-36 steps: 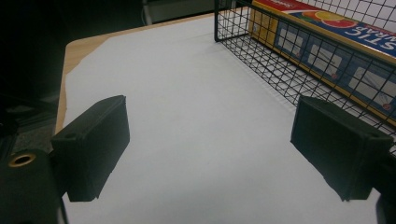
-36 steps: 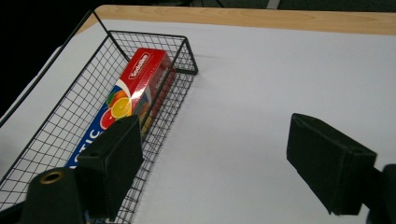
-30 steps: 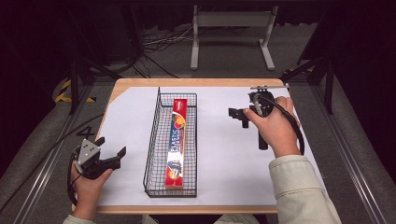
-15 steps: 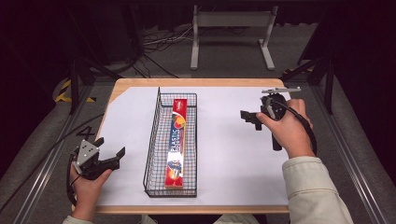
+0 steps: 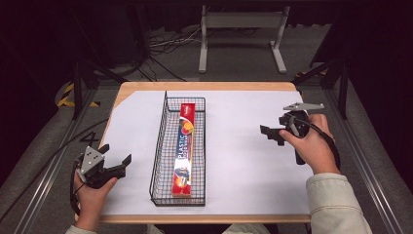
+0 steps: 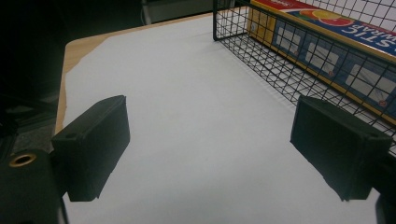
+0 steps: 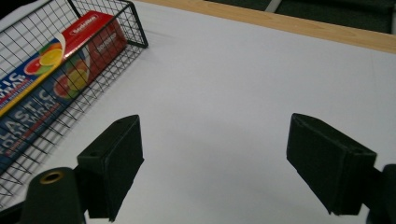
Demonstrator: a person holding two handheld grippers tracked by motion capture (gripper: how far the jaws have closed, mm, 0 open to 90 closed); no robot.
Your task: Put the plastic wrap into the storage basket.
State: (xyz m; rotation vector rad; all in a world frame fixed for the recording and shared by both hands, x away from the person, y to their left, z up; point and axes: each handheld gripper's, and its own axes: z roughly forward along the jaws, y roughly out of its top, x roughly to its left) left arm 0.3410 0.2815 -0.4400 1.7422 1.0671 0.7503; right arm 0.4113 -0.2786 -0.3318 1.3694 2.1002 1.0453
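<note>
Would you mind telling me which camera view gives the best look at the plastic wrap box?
The high view: the plastic wrap box shows whole, lying lengthwise in the wire basket. The left gripper view catches its blue side through the mesh; the right gripper view shows its red end and part of the printed top.

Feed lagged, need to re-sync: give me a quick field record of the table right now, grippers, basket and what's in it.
surface: white sheet over a wooden table
basket: black wire basket, long and narrow, left of the table's middle
contents: plastic wrap box lying flat lengthwise in the basket
left gripper: near the table's front left corner, open, empty, beside the basket and apart from it
right gripper: at the right side of the sheet, open, empty, aimed toward the basket
</note>
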